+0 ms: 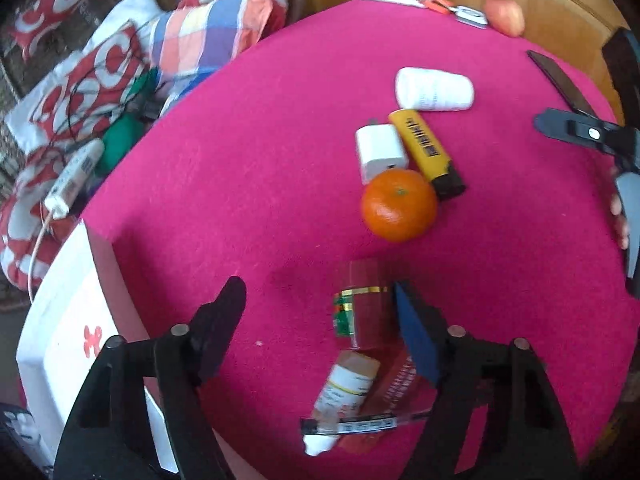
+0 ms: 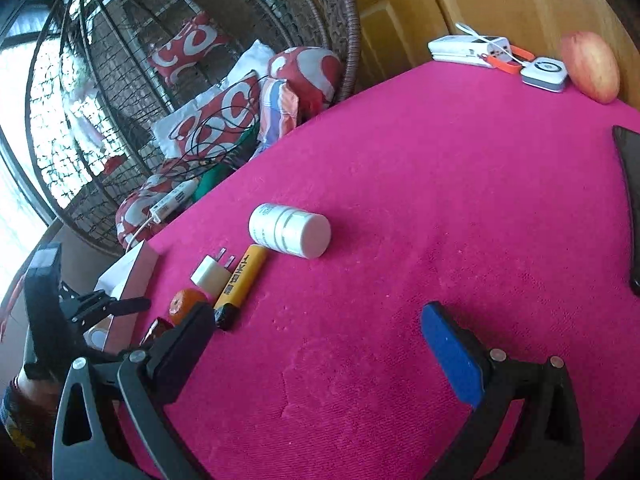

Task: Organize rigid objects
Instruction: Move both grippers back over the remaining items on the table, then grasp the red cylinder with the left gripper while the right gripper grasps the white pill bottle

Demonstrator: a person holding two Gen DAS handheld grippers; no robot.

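On the pink tablecloth (image 1: 240,168) lie a white bottle (image 1: 434,89), a yellow lighter (image 1: 426,148), a white charger plug (image 1: 380,151) and an orange (image 1: 399,205). They also show in the right wrist view: bottle (image 2: 290,230), lighter (image 2: 240,284), plug (image 2: 212,274), orange (image 2: 185,304). My left gripper (image 1: 320,300) is open above a red can (image 1: 366,304) and a small pill bottle (image 1: 346,392) lying between its fingers. My right gripper (image 2: 316,324) is open and empty over bare cloth.
A white box (image 1: 68,328) stands at the table's left edge. An apple (image 2: 590,66), a white power bank (image 2: 468,50) and a small white device (image 2: 544,74) lie at the far edge. A dark flat object (image 2: 632,184) lies at right. A wicker chair with cushions (image 2: 224,108) stands beyond.
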